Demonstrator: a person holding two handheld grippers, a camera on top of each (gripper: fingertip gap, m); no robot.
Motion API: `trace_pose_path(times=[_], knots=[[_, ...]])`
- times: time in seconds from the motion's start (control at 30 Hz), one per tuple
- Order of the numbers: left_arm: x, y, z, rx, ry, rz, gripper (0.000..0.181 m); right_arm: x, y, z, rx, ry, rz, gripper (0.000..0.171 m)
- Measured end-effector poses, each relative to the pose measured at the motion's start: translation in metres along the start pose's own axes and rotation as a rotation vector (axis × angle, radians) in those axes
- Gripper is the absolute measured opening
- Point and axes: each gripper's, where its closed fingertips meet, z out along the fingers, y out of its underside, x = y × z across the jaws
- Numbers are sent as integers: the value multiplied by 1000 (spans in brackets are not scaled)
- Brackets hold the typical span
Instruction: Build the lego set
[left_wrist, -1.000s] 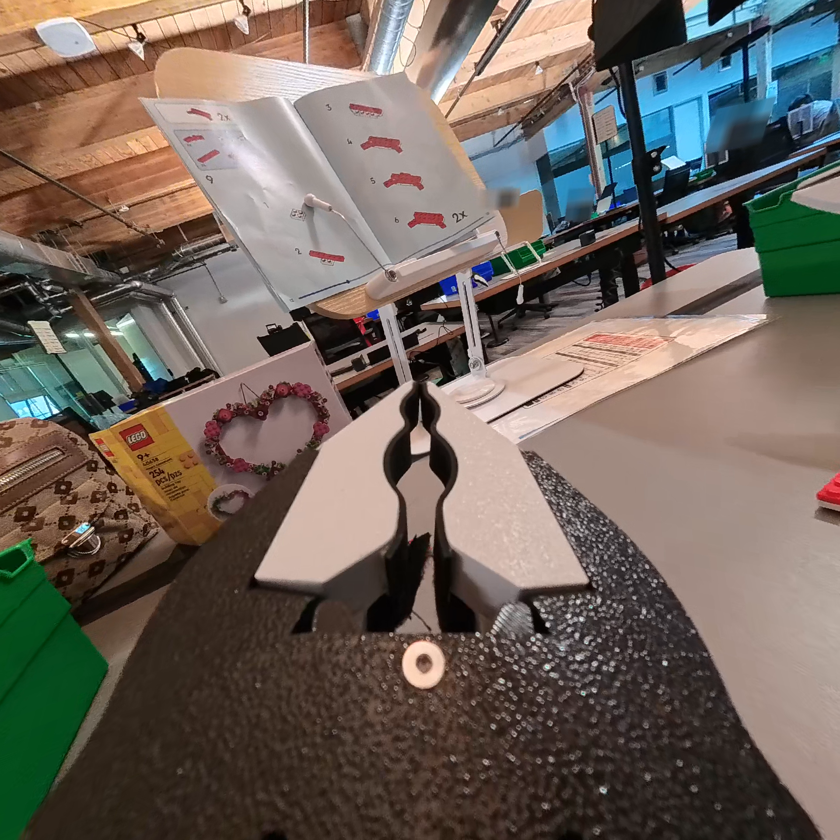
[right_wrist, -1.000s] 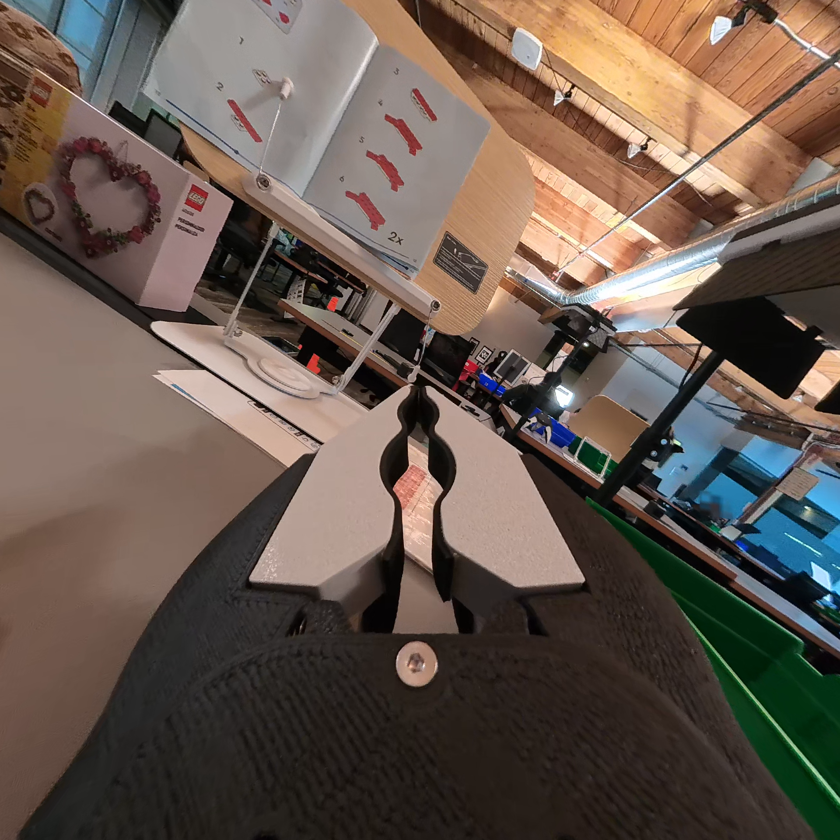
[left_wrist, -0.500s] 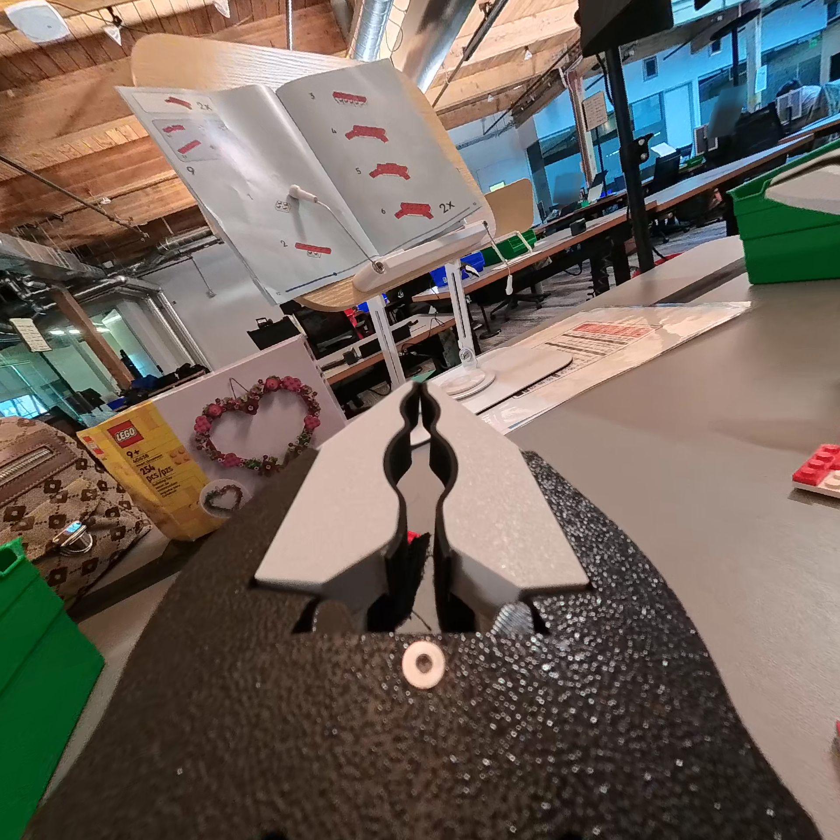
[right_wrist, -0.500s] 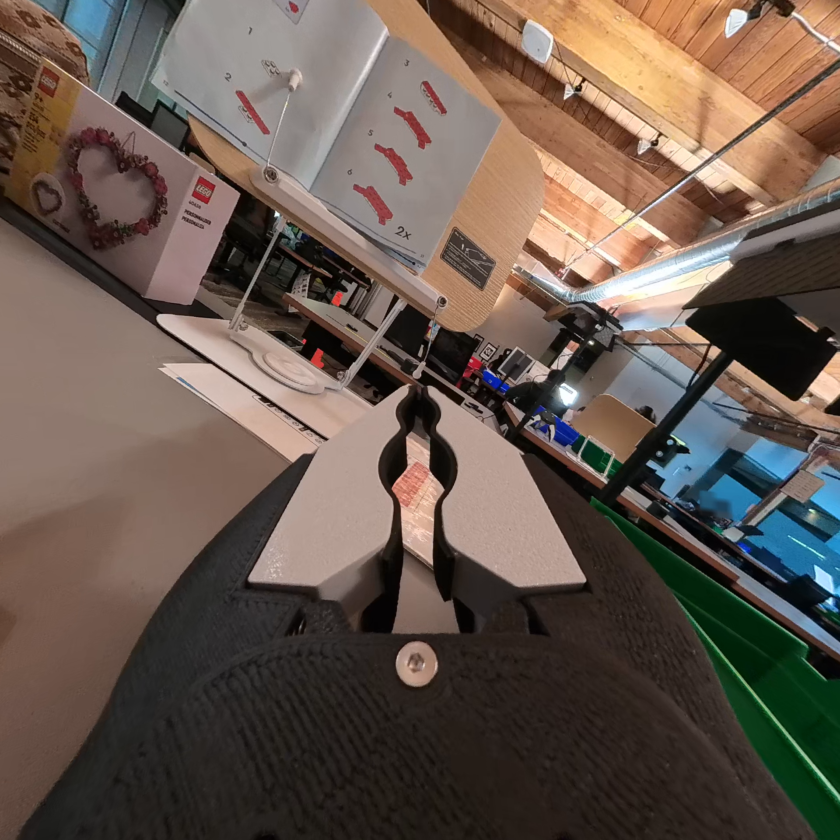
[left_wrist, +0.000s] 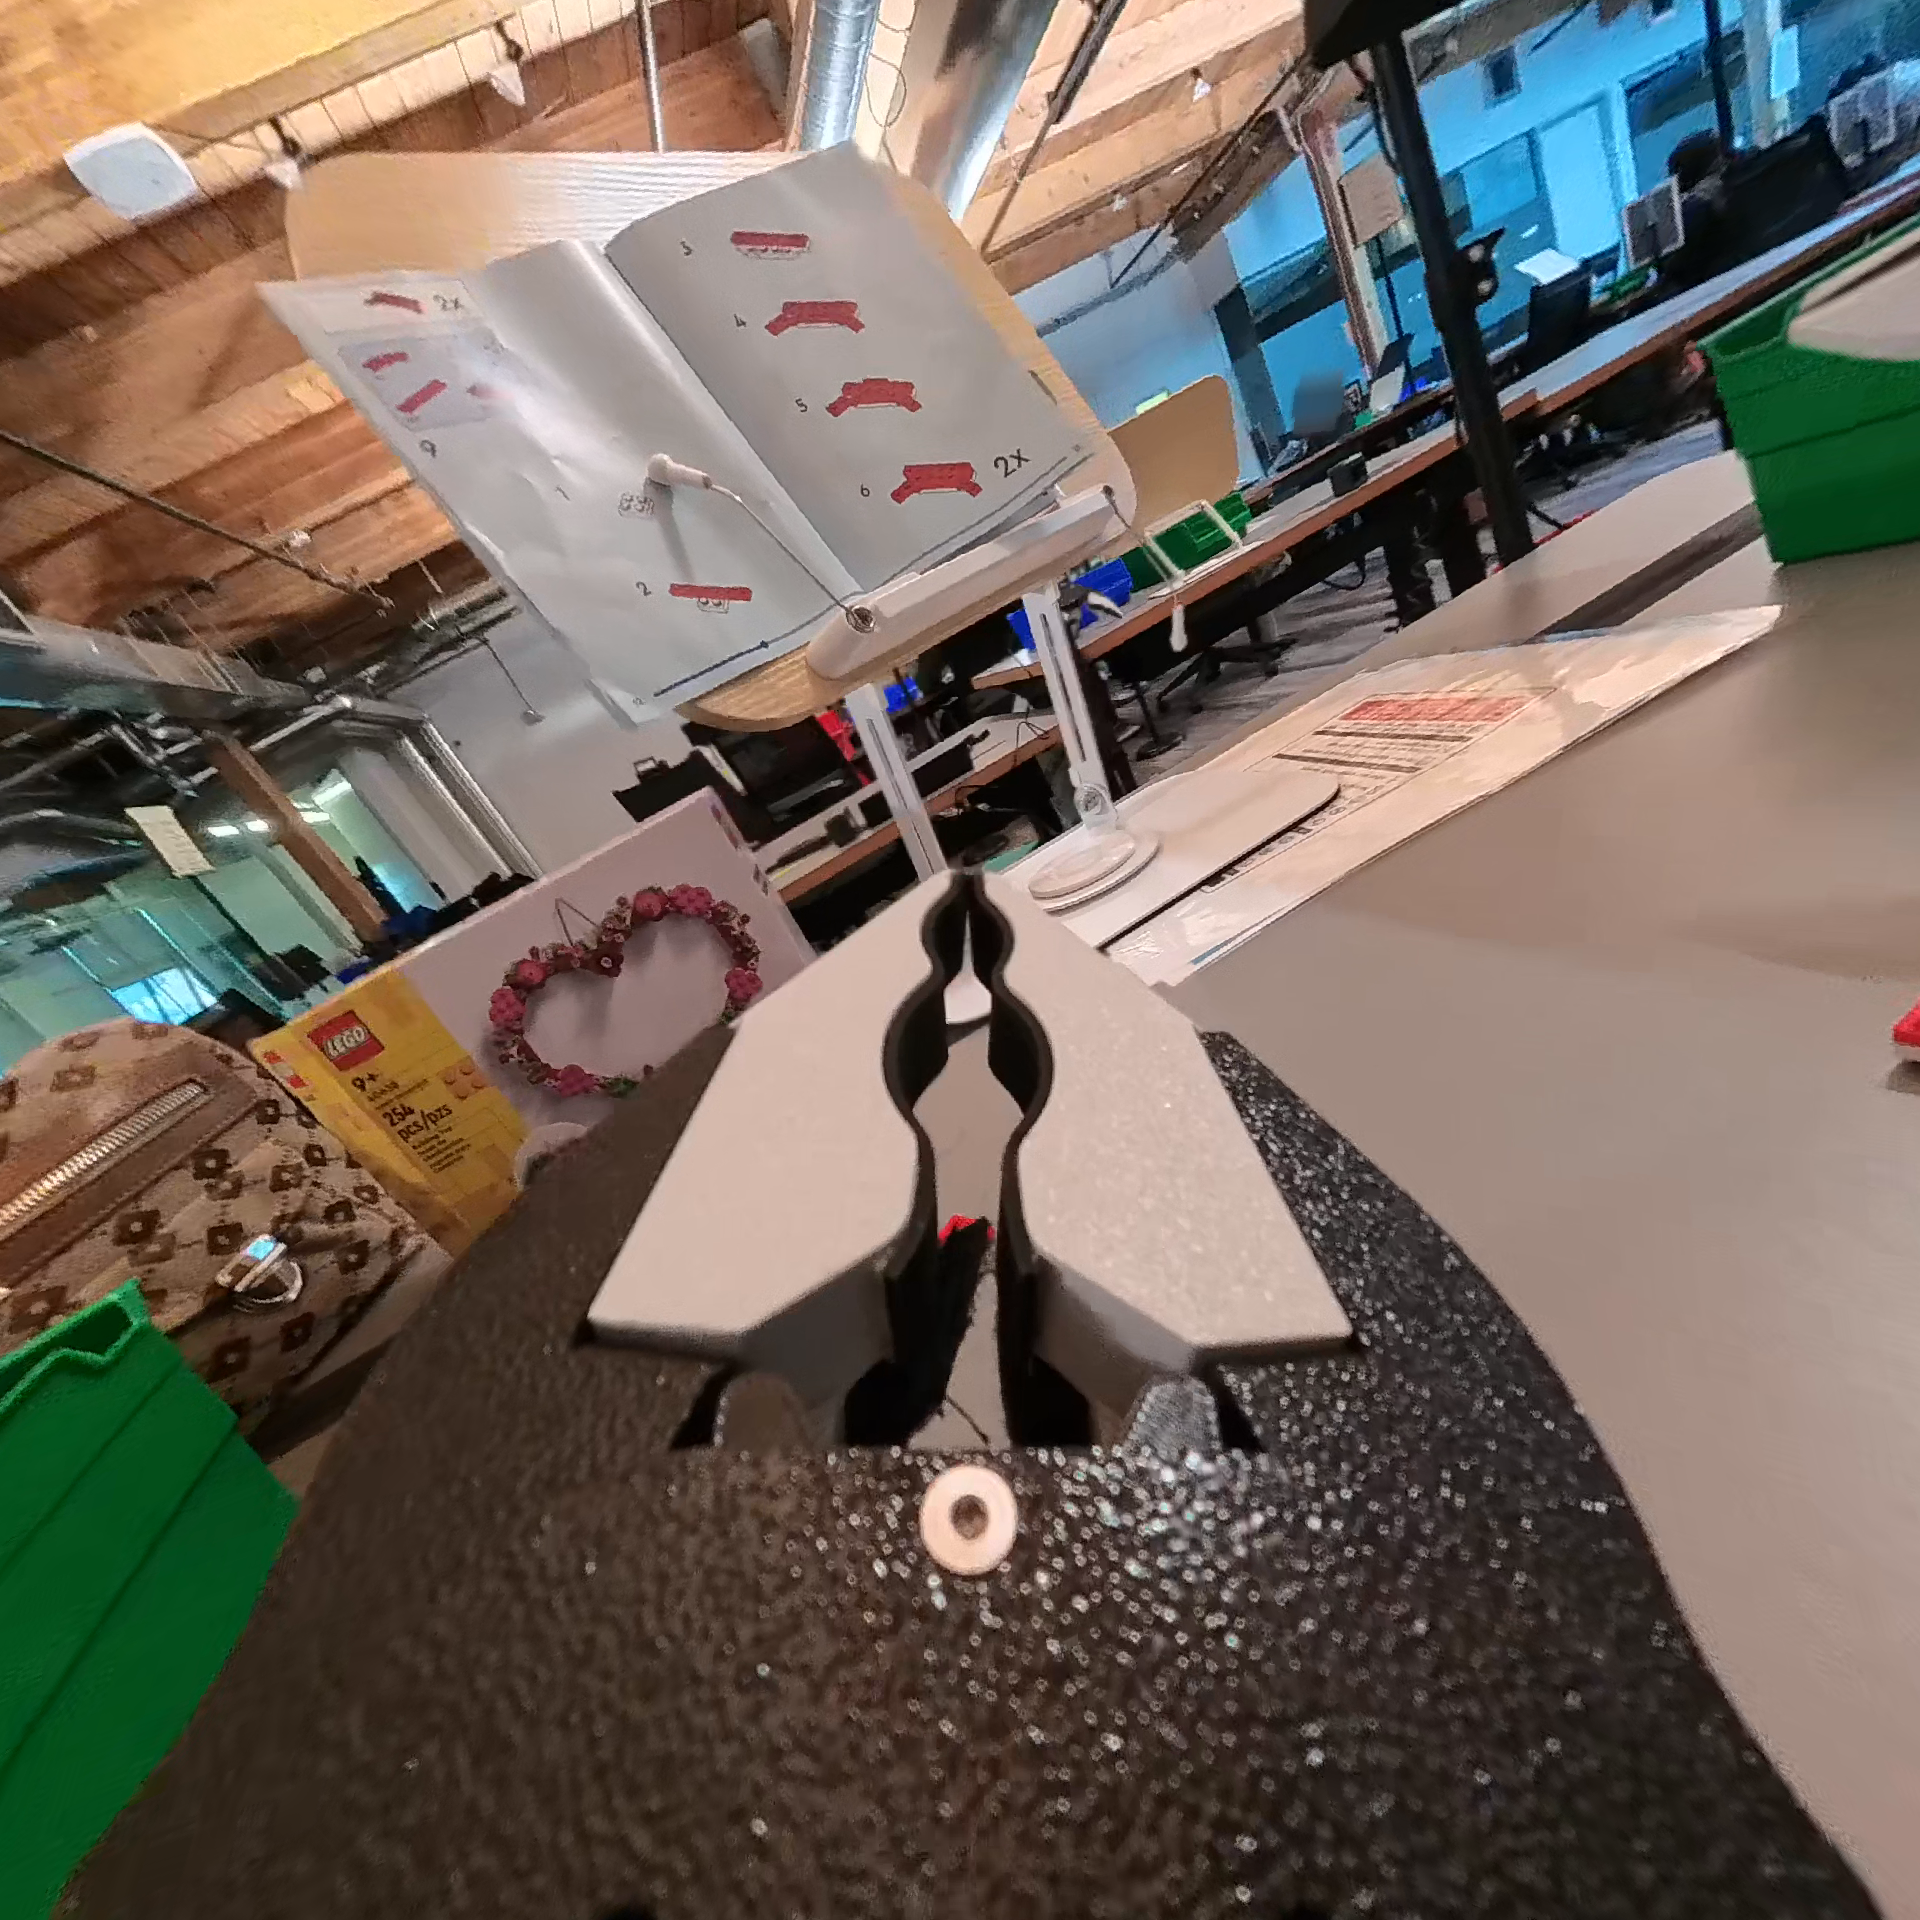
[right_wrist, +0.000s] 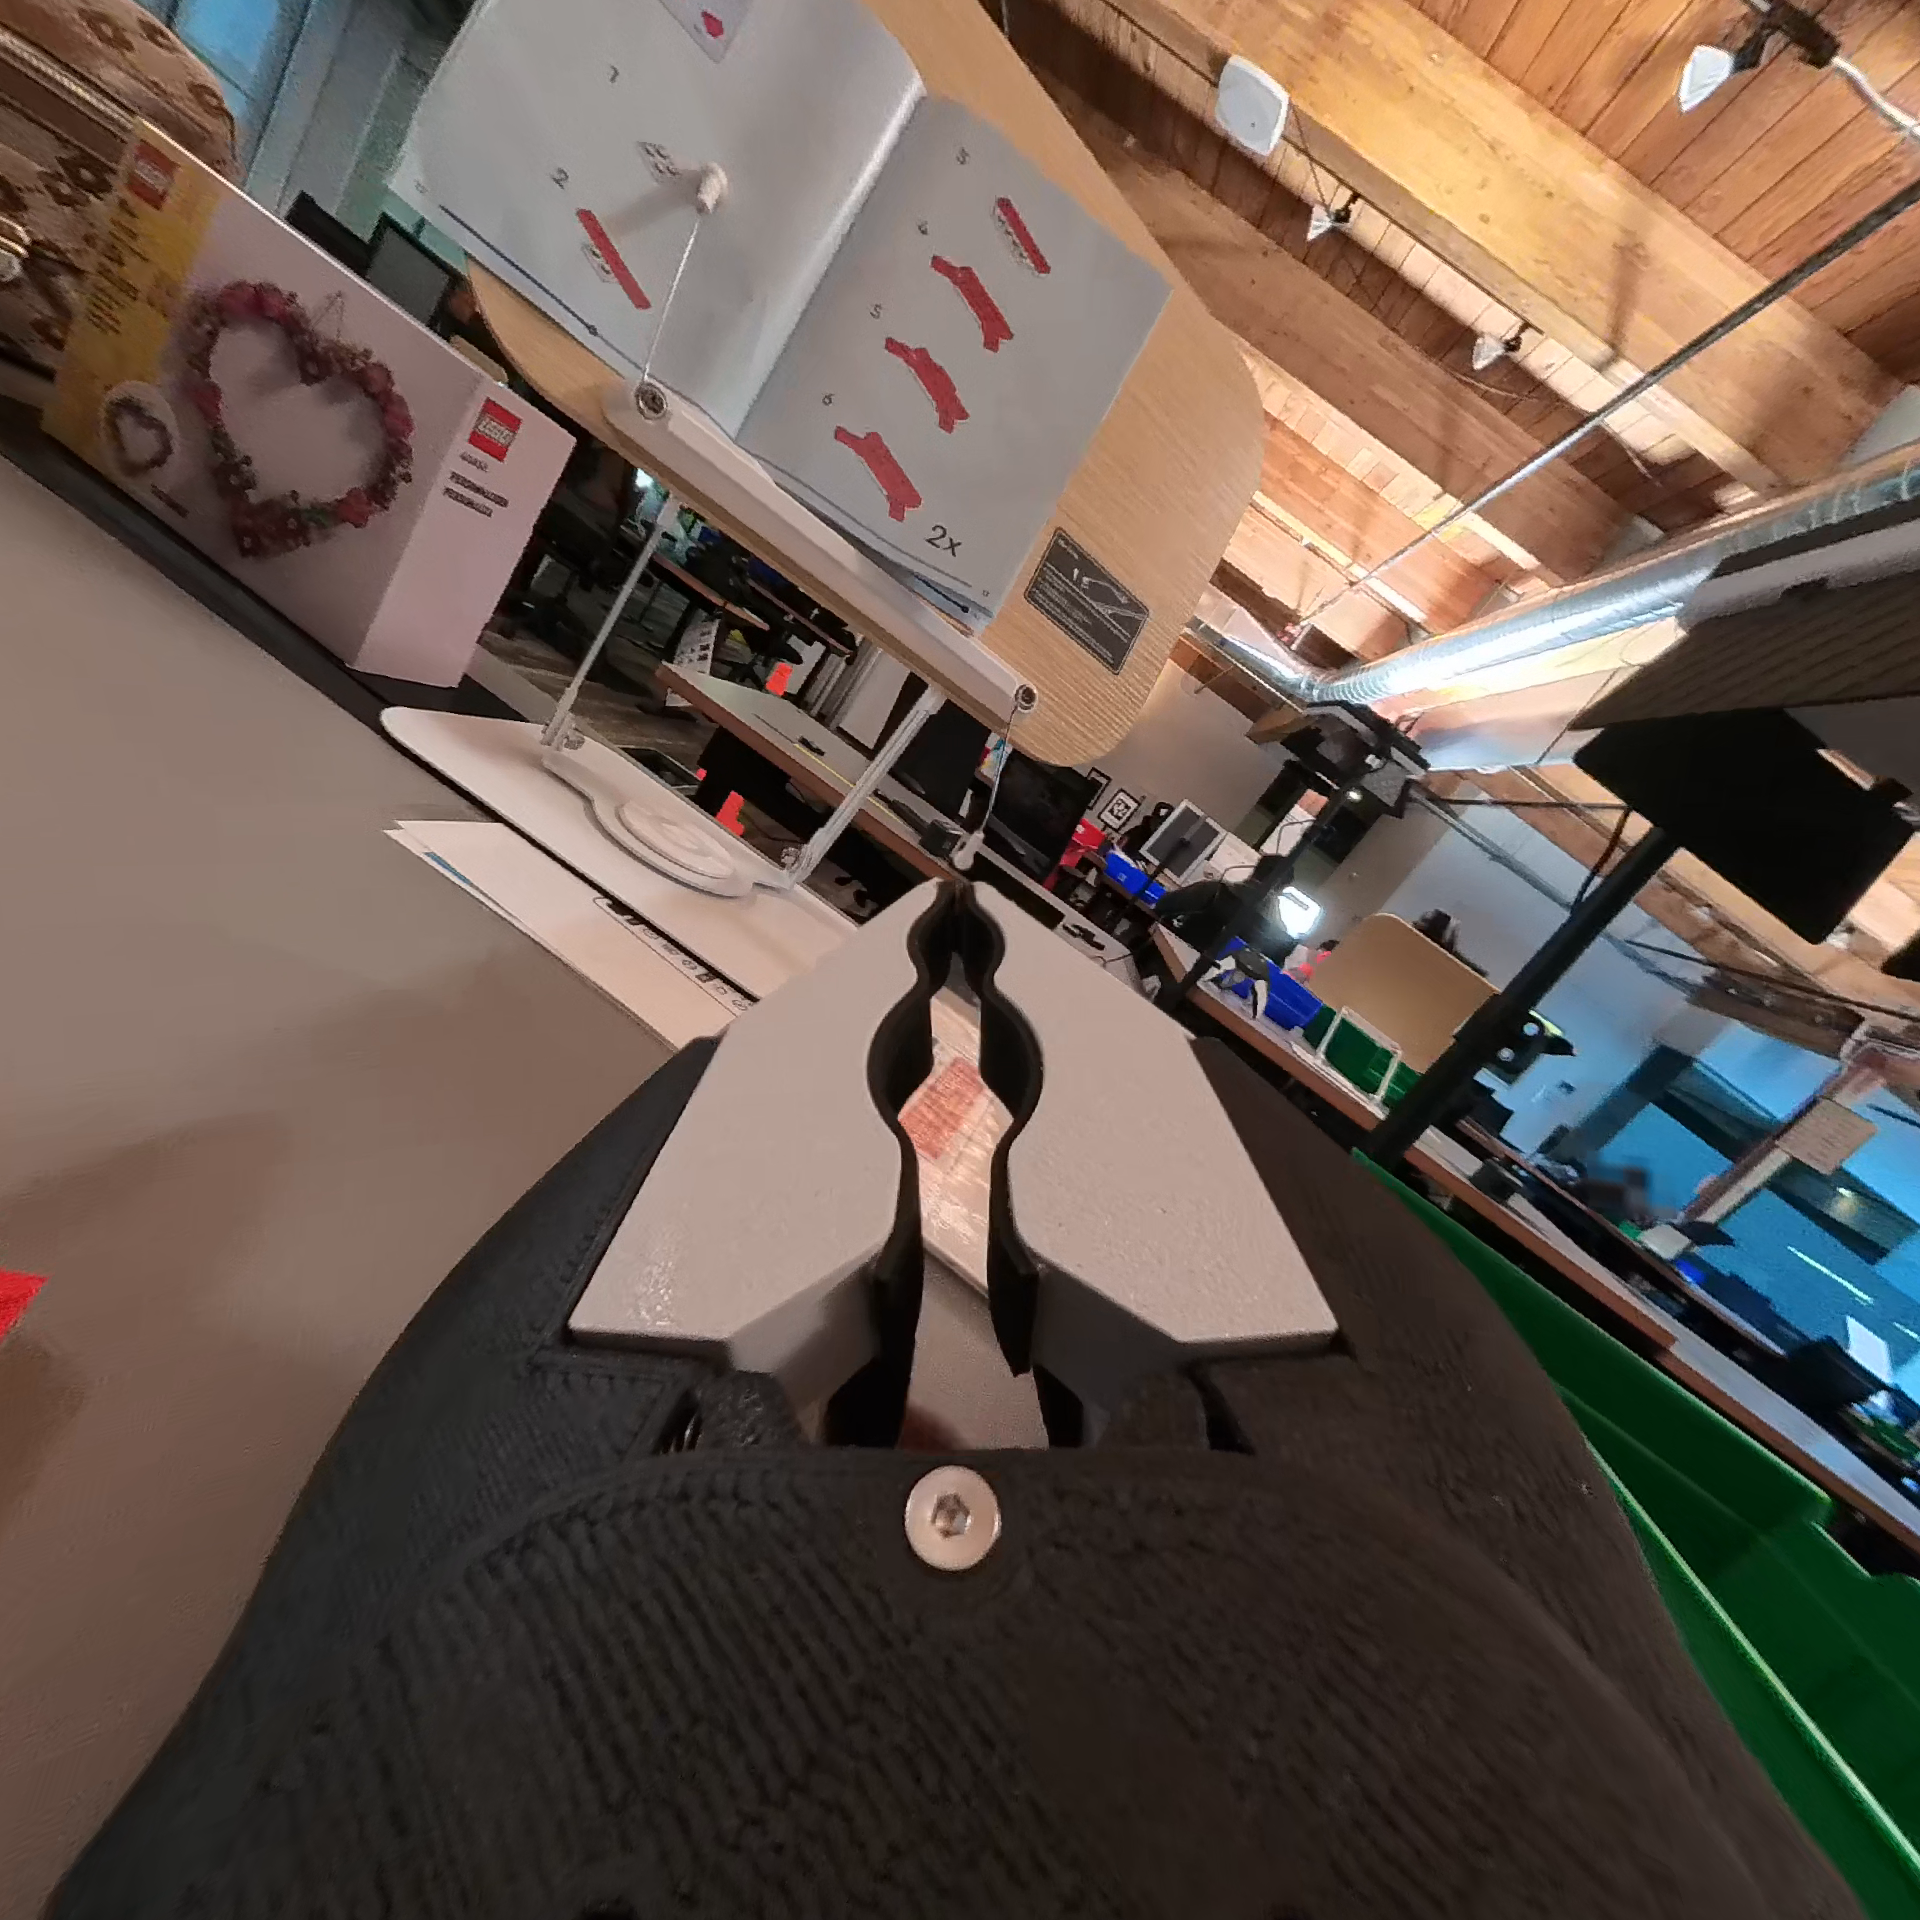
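My left gripper (left_wrist: 966, 885) is shut, low over the grey table (left_wrist: 1558, 1039). A small red bit (left_wrist: 961, 1231) shows in the gap near the finger bases; I cannot tell if it is held. A red lego piece (left_wrist: 1910, 1029) lies on the table at the right edge. My right gripper (right_wrist: 961, 894) is shut and seems empty. A red piece (right_wrist: 16, 1299) shows at the left edge of the right wrist view. The open instruction booklet (left_wrist: 727, 416) rests on a white stand behind the table; it also shows in the right wrist view (right_wrist: 779, 260).
The lego box (left_wrist: 520, 1018) with a flower heart stands at the back left, also in the right wrist view (right_wrist: 291, 416). A patterned bag (left_wrist: 156, 1174) and a green bin (left_wrist: 104, 1507) are left. Another green bin (right_wrist: 1714, 1558) is right. A laminated sheet (left_wrist: 1403, 748) lies beside the stand base. My hands' fingertips stand some 25 cm from each other. Between my right fingertips and the red piece (right_wrist: 16, 1299) there is roughly 15 cm.
Both views have shifted while the grippers stayed shut. In the left wrist view the red piece slid to the right edge. A red piece has come into the right wrist view at the left edge.
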Motion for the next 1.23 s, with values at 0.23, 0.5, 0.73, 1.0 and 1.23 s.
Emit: trace_pose_path(times=[0.23,0.5,0.73,1.0,1.23], knots=[[-9,-7,-8,38,-53,39,0,9,-2,-6,10,34,38,0],[-35,-2,-17,26,-154,-57,0,3,-1,-7,-1,8,10,0],[-43,2,-19,33,-165,-152,0,3,-1,-7,1,5,27,0],[-37,-1,-18,44,-143,-131,0,7,0,-8,4,12,65,0],[-39,-2,-18,45,-153,-141,0,14,-3,-10,30,34,118,0]])
